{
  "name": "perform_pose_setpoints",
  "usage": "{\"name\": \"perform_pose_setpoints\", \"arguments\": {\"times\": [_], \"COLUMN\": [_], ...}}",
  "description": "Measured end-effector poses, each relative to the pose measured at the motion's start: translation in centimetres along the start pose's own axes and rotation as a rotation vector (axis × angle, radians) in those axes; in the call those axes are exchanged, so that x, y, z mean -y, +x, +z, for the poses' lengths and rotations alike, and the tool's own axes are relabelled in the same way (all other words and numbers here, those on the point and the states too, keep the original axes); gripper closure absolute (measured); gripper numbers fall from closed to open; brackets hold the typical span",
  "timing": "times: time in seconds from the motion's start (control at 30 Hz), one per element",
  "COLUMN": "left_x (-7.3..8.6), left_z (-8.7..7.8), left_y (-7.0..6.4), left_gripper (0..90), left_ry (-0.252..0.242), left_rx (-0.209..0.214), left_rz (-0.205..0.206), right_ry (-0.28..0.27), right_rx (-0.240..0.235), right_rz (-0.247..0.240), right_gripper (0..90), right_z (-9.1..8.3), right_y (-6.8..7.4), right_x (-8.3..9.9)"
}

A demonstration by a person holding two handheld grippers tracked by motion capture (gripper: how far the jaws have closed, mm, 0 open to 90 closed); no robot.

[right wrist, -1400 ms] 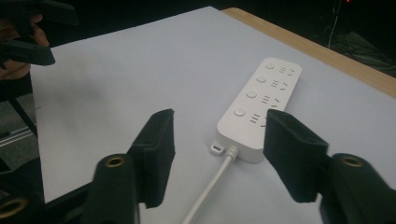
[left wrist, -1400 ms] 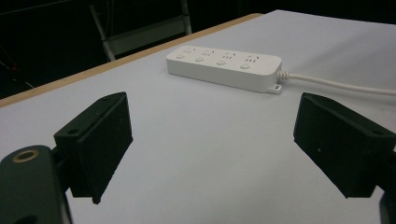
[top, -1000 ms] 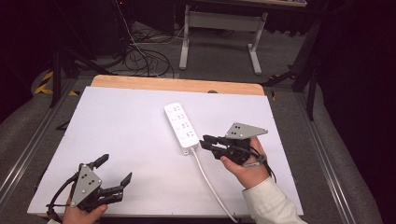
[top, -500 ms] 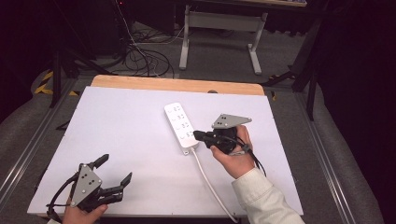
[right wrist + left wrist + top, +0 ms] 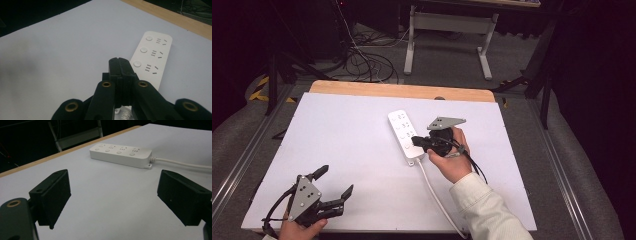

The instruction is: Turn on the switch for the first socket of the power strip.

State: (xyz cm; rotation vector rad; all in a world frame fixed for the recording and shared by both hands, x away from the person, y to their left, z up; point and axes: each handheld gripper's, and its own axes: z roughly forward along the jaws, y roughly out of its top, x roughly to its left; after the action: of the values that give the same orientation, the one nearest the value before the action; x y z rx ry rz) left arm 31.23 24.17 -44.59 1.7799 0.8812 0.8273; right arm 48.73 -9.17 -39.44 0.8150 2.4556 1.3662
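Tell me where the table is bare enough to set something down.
Bare sheet runs from the power strip left to the table edge, above the open left gripper. A narrower strip lies beyond the right hand. It is crowded where the shut right gripper meets the power strip and its cord.

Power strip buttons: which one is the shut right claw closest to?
The button at the cord end of the power strip: the right claw is over that end, its jaws pressed together. The other three buttons lie farther toward the wooden table edge.

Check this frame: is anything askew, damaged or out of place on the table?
Nothing stands out. The white power strip lies flat on the white sheet, its cord trailing off the near edge. The right gripper, fingers shut, hovers over the strip's near end; the left gripper sits open, apart.
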Motion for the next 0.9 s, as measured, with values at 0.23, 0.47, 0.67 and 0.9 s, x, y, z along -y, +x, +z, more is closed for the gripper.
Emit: {"name": "perform_pose_setpoints", "arguments": {"times": [0.23, 0.47, 0.67, 0.9], "left_x": [0.0, 0.0, 0.0, 0.0], "left_z": [0.0, 0.1, 0.1, 0.1], "left_y": [0.0, -0.1, -0.1, 0.0], "left_gripper": [12.4, 12.4, 12.4, 12.5], "left_ry": [0.002, 0.005, 0.009, 0.011], "left_rx": [-0.001, 0.0, -0.001, -0.003], "left_rz": [0.002, 0.003, 0.007, 0.018], "right_ry": [0.025, 0.048, 0.071, 0.088], "right_rx": [0.014, 0.034, 0.043, 0.036], "right_rz": [-0.004, 0.009, 0.012, 0.032], "right_gripper": [90.0, 90.0, 90.0, 90.0], "right_z": [1.6, 3.0, 4.1, 5.2], "right_y": [-0.3, -0.8, -1.3, -1.5], "right_x": [0.0, 0.2, 0.6, 1.0]}}
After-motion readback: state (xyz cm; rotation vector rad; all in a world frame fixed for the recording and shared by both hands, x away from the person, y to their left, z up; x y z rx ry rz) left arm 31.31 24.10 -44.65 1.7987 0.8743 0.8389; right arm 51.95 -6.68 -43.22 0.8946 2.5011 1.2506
